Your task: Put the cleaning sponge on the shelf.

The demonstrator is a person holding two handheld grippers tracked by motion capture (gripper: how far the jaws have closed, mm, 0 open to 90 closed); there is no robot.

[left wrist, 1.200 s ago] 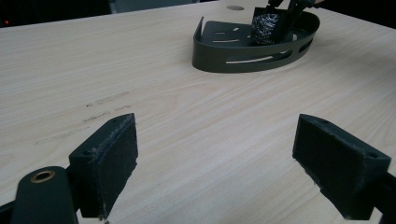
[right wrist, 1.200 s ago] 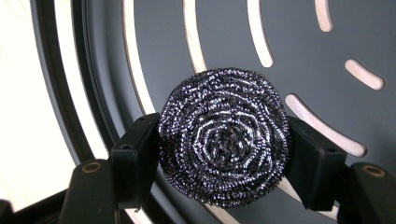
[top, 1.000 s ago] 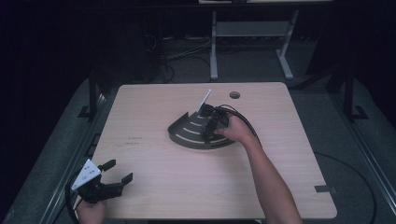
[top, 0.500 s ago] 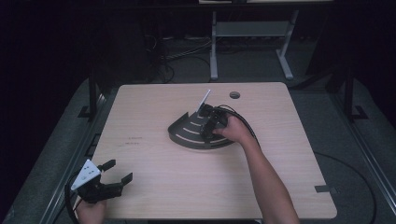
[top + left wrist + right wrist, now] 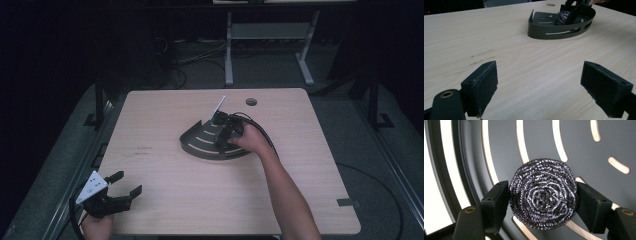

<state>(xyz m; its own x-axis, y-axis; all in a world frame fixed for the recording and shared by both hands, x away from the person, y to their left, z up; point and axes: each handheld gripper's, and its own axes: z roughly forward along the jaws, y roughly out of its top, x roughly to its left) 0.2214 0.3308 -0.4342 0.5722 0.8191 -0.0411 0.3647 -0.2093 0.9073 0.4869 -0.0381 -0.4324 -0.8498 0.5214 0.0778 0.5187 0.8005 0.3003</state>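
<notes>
The right hand-held gripper [image 5: 543, 202] points down into the dark slotted tray [image 5: 574, 142], and between its jaws sits a steel wool scourer [image 5: 543, 193], a round coil of wiry metal resting on the tray floor. The jaws have just been opening; both pads still touch the scourer's flanks at about nine and three o'clock, though whether they still squeeze it I cannot tell. From the high view the tray [image 5: 200, 147] lies near the middle of the bench [image 5: 165, 115], with the right hand-held gripper [image 5: 226, 134] over its three o'clock side. I judge the scourer light, springy and rough, so it grips well and will not break; the best hold is across its round middle. The left hand-held gripper [image 5: 122, 192] waits, spread wide and empty, at the bench's seven o'clock corner.
</notes>
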